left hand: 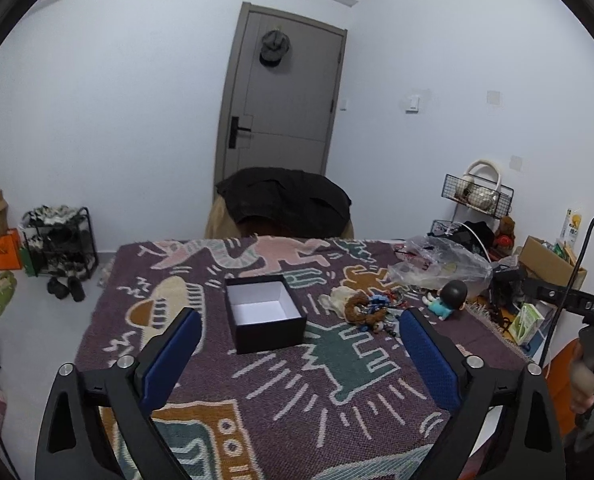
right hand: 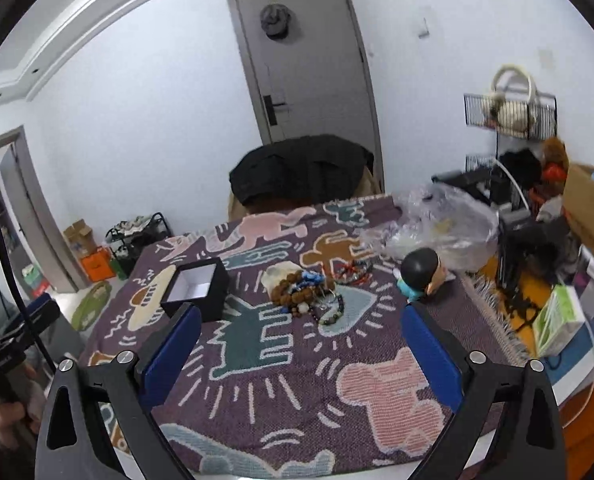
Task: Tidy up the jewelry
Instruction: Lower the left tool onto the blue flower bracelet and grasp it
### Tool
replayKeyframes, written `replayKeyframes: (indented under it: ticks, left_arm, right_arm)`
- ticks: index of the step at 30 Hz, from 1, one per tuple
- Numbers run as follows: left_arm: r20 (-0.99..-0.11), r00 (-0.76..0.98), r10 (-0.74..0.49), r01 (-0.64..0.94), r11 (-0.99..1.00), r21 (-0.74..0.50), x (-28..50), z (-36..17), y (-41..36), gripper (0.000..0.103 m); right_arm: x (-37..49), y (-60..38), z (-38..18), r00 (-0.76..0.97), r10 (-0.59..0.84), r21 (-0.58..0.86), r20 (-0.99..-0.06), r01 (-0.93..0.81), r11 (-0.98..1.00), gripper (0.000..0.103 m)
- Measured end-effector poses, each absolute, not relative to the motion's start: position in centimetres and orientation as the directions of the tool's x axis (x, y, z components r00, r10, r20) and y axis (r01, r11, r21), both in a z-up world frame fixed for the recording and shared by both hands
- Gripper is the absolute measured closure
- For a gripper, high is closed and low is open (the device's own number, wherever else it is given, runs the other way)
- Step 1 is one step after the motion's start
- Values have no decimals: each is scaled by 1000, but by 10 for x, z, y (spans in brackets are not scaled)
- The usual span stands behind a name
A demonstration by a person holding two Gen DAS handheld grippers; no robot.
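A black box [left hand: 263, 312] [right hand: 199, 286] with a white inside stands open and empty on the patterned cloth [left hand: 337, 380] [right hand: 297, 380]. To its right lies a heap of jewelry [left hand: 371, 310] [right hand: 311, 290]: brown bead bracelets, blue pieces, a red one and a dark beaded bracelet. My left gripper [left hand: 299, 320] is open over the cloth, short of the box, nothing between its blue pads. My right gripper [right hand: 301, 318] is open too, short of the heap, holding nothing.
A small big-headed figurine [left hand: 449, 298] [right hand: 421, 274] lies right of the heap, with a crumpled clear plastic bag [left hand: 441, 262] [right hand: 441, 224] behind it. A chair draped with a black jacket [left hand: 285, 200] [right hand: 301, 170] stands at the far edge. Clutter and boxes crowd the right side.
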State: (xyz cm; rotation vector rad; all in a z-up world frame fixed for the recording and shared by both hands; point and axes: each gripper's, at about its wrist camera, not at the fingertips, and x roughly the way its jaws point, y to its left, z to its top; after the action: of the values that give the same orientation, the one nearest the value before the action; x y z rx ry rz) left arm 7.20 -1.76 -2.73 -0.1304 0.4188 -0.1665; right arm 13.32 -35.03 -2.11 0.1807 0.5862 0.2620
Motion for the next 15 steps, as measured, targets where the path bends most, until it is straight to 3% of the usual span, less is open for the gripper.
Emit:
replayKeyframes:
  ticks: [1, 8, 10, 15]
  left_arm:
    - [-402, 892, -206, 148, 974, -170, 79, -30, -19, 9]
    - [-449, 842, -300, 222, 950, -218, 122, -40, -30, 25]
    - [-473, 817, -331, 243, 940, -238, 138, -45, -36, 29]
    - [-529, 760, -378, 284, 925, -253, 171, -56, -53, 35]
  right_arm:
    - [135, -351, -23, 798, 292, 245, -527, -187, 951, 18]
    - [170, -361, -46, 770, 275, 292, -575, -121, 949, 35]
    - [178, -361, -53, 762, 271, 300, -588, -105, 948, 46]
    - [200, -361, -84, 728, 262, 328, -634, -54, 943, 55]
